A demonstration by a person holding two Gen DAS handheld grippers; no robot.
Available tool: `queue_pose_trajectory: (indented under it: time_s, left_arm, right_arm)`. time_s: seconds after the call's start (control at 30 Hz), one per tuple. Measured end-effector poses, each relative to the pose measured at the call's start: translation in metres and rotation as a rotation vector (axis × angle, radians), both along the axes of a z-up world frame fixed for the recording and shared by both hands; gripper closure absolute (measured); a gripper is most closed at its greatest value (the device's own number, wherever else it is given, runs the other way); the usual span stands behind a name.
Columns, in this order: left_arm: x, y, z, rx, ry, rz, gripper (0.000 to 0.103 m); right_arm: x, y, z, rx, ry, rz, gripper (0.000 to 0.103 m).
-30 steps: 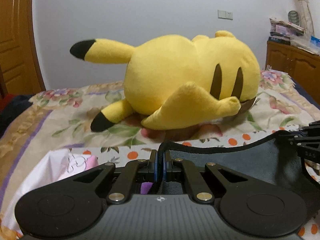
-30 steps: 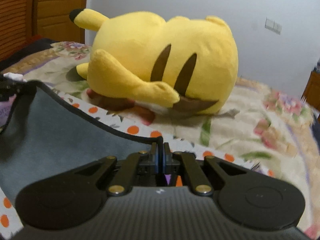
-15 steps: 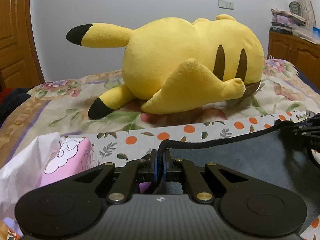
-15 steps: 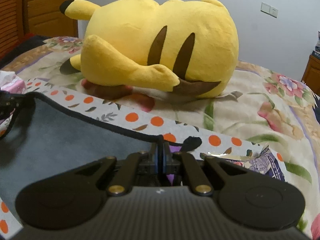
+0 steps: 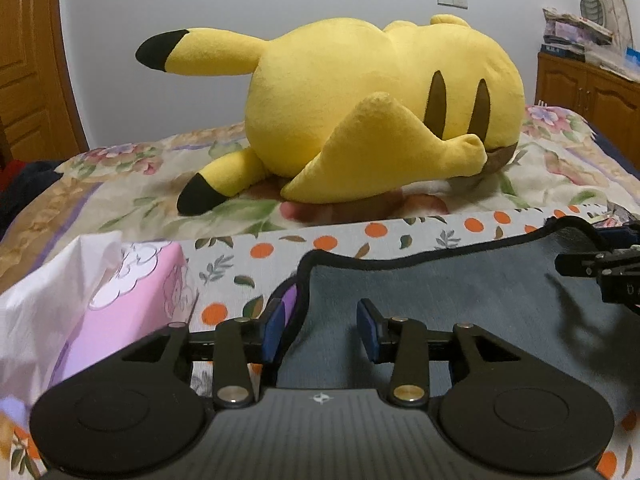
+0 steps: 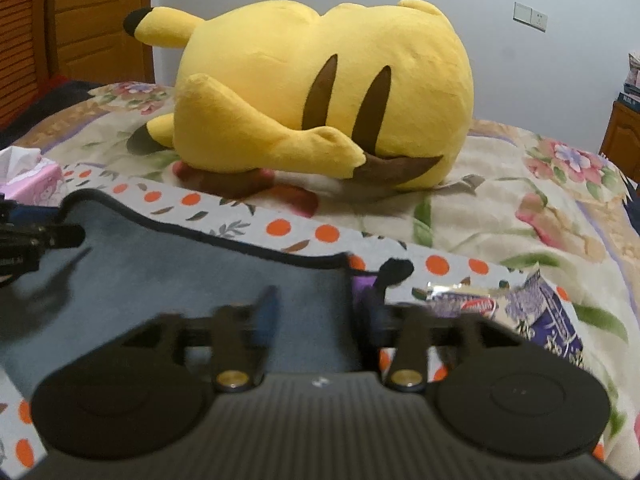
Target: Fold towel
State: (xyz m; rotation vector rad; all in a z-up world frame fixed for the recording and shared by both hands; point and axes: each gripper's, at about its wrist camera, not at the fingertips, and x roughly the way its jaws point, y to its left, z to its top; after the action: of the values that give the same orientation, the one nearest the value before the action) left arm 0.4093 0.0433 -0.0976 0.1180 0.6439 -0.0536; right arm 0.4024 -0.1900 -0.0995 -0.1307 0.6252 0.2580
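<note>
The grey towel (image 5: 460,292) with black edging lies flat on an orange-dotted cloth (image 5: 360,236) on the bed. It also shows in the right wrist view (image 6: 168,272). My left gripper (image 5: 322,330) is open over the towel's left far corner, whose edge lies between the blue pads. My right gripper (image 6: 320,316) is open over the right far corner, blurred by motion. Each gripper shows at the edge of the other's view. A purple layer (image 5: 290,298) peeks from under the corner.
A big yellow plush toy (image 5: 384,112) lies on the floral bedspread (image 6: 520,200) just beyond the towel. A pink tissue pack (image 5: 120,292) sits at the left. A shiny purple wrapper (image 6: 500,304) lies at the right. A wooden cabinet (image 5: 588,88) stands far right.
Both grippers were shut on the towel's far corners, carrying them forward and down. Now both have opened and the towel lies released on the cloth.
</note>
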Motion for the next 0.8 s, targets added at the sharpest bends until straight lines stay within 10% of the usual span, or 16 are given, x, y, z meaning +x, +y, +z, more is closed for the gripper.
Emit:
queue_pose_trajectory:
  time_s: [0.8]
  left_arm:
    - [-0.084,-0.014,0.007,0.028,0.069,-0.061,0.036]
  right_arm:
    - [-0.086,-0.002,0.006,0.045,0.061,-0.024,0.018]
